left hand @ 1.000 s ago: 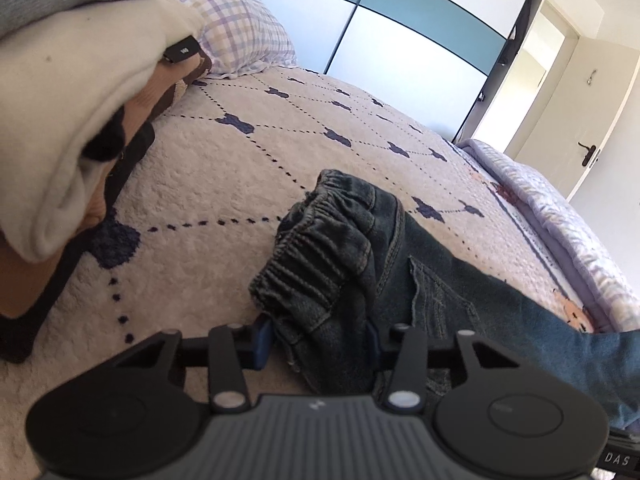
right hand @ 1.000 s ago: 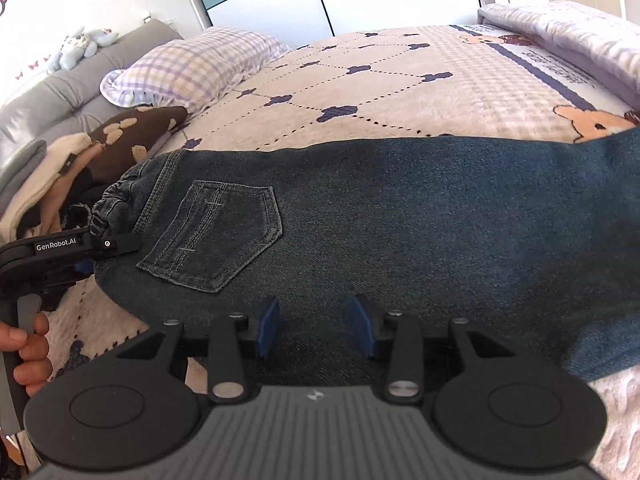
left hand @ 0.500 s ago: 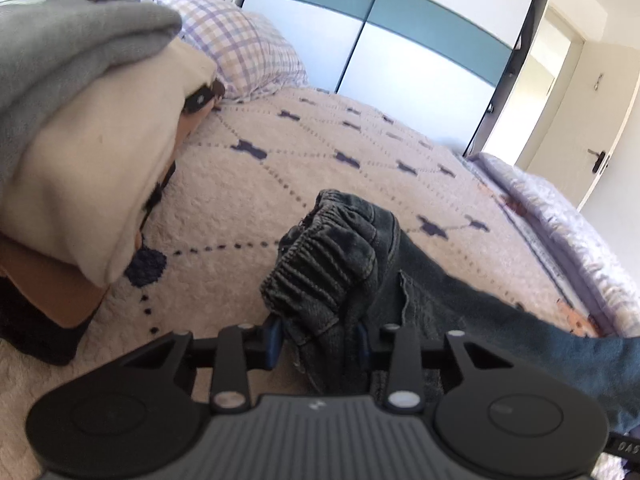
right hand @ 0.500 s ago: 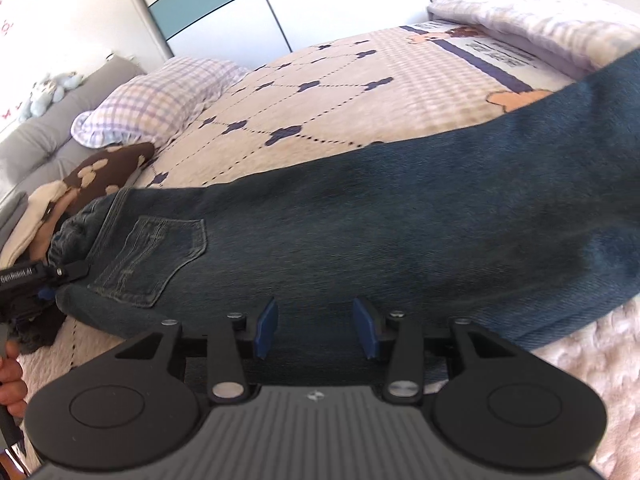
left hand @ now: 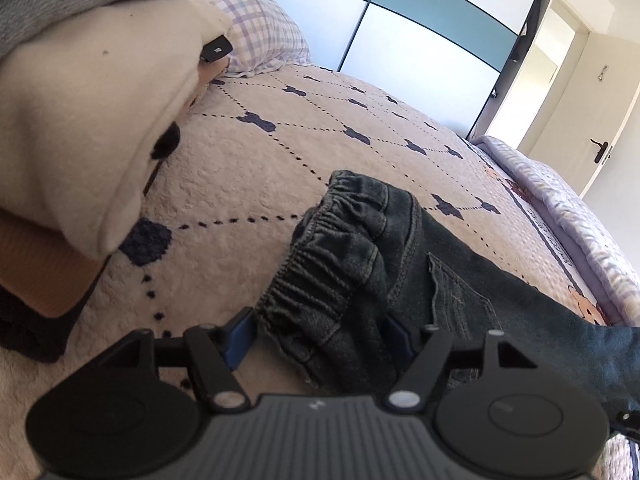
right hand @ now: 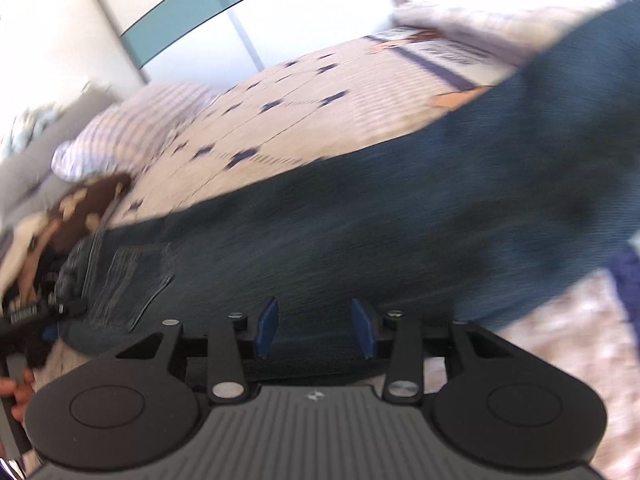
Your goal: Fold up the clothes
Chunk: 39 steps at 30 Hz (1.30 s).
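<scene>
Clearly, the soft, heavy dark-blue denim jeans (left hand: 400, 280) are being released at the gathered waistband (left hand: 320, 276) as the left gripper (left hand: 320, 332) is opening, best regripped there.

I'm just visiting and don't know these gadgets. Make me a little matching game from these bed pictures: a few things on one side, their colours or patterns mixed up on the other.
Things:
1. jeans
2. pillow
3. bedspread
4. wardrobe doors

Looks:
A. white and teal panels
B. purple-and-white check
C. dark blue denim with a gathered elastic waistband
D. cream quilting with dotted lines and dark blue motifs

Pairs: 1-C, 2-B, 3-D, 4-A
</scene>
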{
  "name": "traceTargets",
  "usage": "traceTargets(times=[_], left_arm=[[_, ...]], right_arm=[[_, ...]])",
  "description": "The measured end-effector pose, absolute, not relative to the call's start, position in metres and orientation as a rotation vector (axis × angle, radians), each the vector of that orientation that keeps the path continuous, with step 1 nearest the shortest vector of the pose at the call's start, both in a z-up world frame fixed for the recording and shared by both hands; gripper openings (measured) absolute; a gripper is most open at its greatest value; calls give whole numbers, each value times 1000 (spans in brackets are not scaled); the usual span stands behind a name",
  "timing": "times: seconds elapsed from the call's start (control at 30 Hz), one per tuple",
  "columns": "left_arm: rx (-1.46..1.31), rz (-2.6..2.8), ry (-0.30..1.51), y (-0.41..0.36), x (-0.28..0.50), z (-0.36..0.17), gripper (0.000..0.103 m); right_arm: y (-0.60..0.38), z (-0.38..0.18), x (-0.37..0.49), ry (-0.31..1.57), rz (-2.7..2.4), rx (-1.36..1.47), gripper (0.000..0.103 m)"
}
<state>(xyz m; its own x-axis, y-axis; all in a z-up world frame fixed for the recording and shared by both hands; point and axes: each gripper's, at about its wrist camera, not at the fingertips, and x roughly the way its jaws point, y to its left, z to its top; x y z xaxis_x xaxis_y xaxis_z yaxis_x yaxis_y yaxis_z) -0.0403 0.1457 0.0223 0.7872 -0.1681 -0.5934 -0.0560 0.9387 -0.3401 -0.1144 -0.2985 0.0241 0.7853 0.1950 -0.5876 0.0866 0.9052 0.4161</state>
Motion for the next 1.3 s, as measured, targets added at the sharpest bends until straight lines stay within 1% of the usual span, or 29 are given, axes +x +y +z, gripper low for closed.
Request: traceTargets(times=[0.2, 0.27, 0.3, 0.33, 0.57, 0.67, 0.7, 0.73, 0.77, 0.83, 0.9, 0.97, 1.0, 1.07, 1.1, 1.13, 1.17, 1.2, 1.23, 1.3], left_arm=[[-319, -71, 639, 143, -42, 21, 64], [-319, -71, 638, 144, -43, 22, 63], [-317, -73, 638, 145, -43, 23, 62], [-315, -76, 639, 145, -43, 23, 62], [-318, -86, 645, 148, -44, 23, 63], [-321, -90, 647, 149, -44, 22, 63], [-320, -90, 648, 149, -44, 22, 64], [-318, -90, 649, 148, -44, 22, 64], [-313, -89, 650, 147, -44, 23, 64], [-305, -86, 652, 146, -44, 23, 65], [-304, -81, 658, 145, -44, 24, 67], [-305, -79, 663, 145, -44, 24, 67], [-303, -79, 665, 145, -44, 25, 68], [-292, -79, 668, 144, -44, 27, 68], [-283, -76, 672, 144, -45, 29, 70], [-274, -73, 677, 143, -45, 30, 72], [-265, -70, 681, 142, -45, 31, 74], [-252, -66, 689, 141, -46, 32, 78], [-227, -59, 705, 139, -46, 33, 85], [-170, -45, 727, 135, -46, 36, 87]], right_arm=[[-377, 42, -134, 622, -128, 431, 38], [-403, 47, -140, 603, -192, 419, 31], [-414, 51, -144, 593, -220, 423, 21], [-424, 55, -147, 581, -247, 426, 18], [-472, 83, -175, 435, -399, 451, 18], [-496, 87, -189, 386, -521, 482, 25], [-509, 86, -197, 370, -567, 535, 39], [-523, 84, -204, 352, -612, 592, 56], [-537, 80, -214, 317, -651, 673, 60], [-564, 66, -232, 212, -626, 897, 66], [-584, 49, -239, 148, -563, 1085, 73], [-590, 44, -230, 142, -551, 1133, 73], [-588, 46, -224, 145, -551, 1110, 75], [-583, 52, -211, 149, -531, 1055, 75], [-581, 54, -205, 152, -511, 1035, 70], [-579, 60, -199, 162, -489, 1010, 50], [-575, 66, -192, 176, -479, 974, 37], [-569, 75, -186, 190, -494, 913, 13], [-561, 84, -182, 193, -507, 837, 13], [-538, 102, -180, 175, -495, 691, 13]])
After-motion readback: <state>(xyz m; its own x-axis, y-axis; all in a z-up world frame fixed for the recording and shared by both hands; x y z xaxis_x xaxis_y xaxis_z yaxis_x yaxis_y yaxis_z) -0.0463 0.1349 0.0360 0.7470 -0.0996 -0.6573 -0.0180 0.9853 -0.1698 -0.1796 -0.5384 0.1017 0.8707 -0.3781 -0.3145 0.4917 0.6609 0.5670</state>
